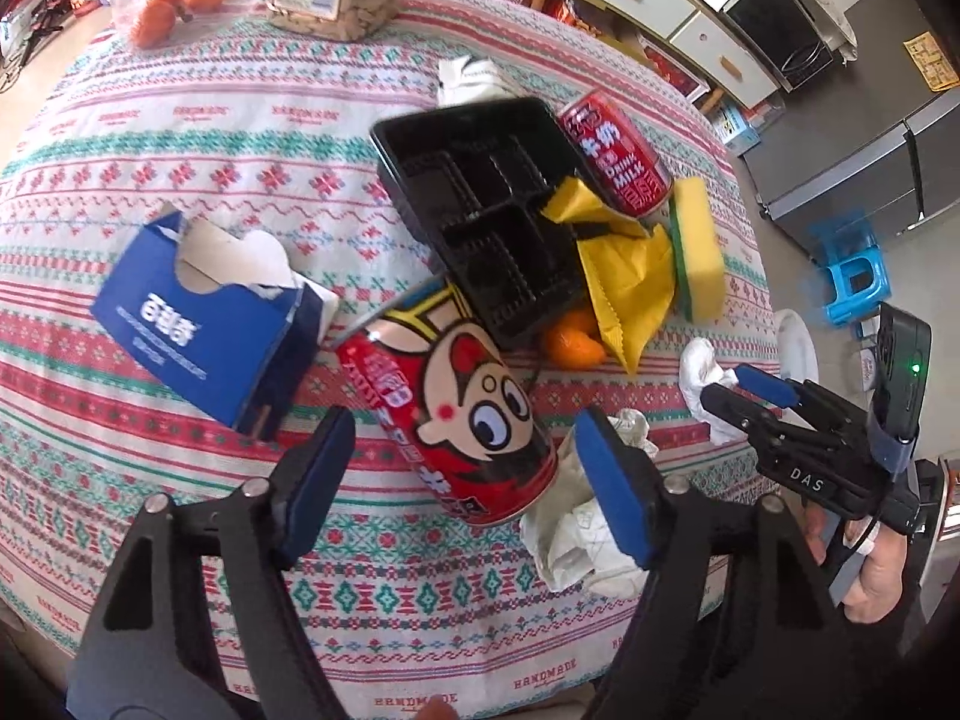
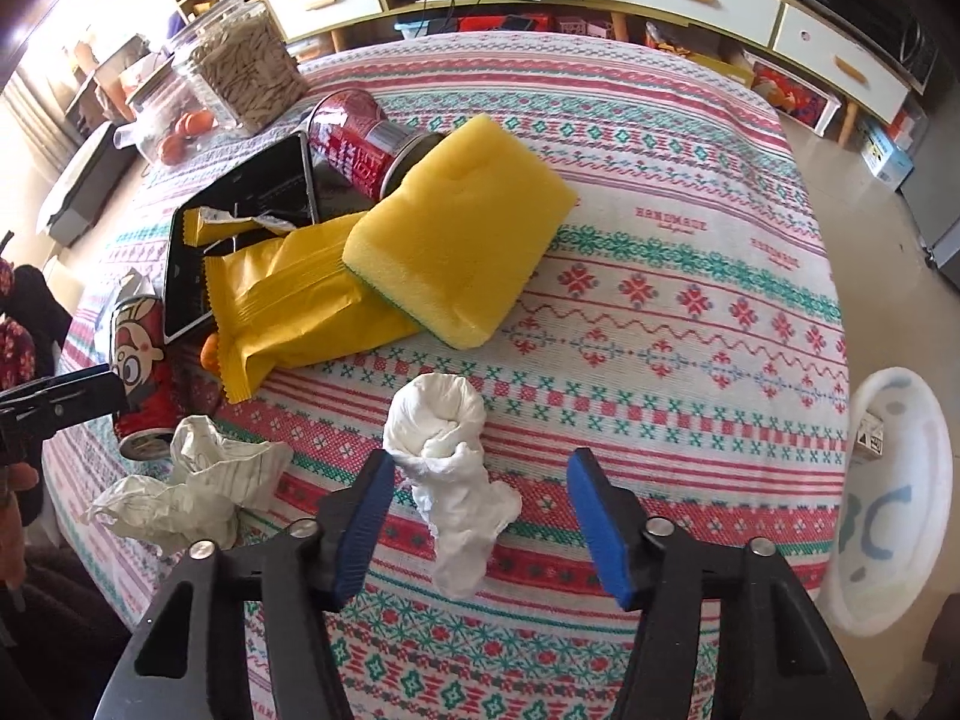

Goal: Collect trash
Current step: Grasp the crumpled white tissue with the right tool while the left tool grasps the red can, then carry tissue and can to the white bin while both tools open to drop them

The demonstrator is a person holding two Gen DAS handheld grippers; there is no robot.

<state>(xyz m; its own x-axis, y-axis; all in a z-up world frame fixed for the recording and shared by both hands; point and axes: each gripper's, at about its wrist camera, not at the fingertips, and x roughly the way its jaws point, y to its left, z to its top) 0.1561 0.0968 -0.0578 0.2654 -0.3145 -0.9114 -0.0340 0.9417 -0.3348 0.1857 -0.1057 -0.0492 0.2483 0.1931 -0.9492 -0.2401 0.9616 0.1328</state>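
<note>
A red cartoon can [image 1: 462,414] lies on its side on the patterned tablecloth. My left gripper [image 1: 465,480] is open, its blue pads either side of the can's near end, not touching. A crumpled paper [image 1: 576,534] lies by its right pad. My right gripper [image 2: 480,516] is open around a twisted white tissue [image 2: 447,456] and shows in the left wrist view [image 1: 750,390]. A black tray [image 1: 480,210], a second red can [image 1: 618,156], a yellow wrapper [image 1: 624,264] and orange peel [image 1: 570,342] lie beyond.
A blue tissue box [image 1: 204,324] sits left of the can. A yellow sponge [image 2: 462,228] leans on the wrapper. A jar of seeds [image 2: 246,66] and bagged oranges [image 1: 168,0] stand at the far side. A white bin [image 2: 888,516] stands below the table's right edge.
</note>
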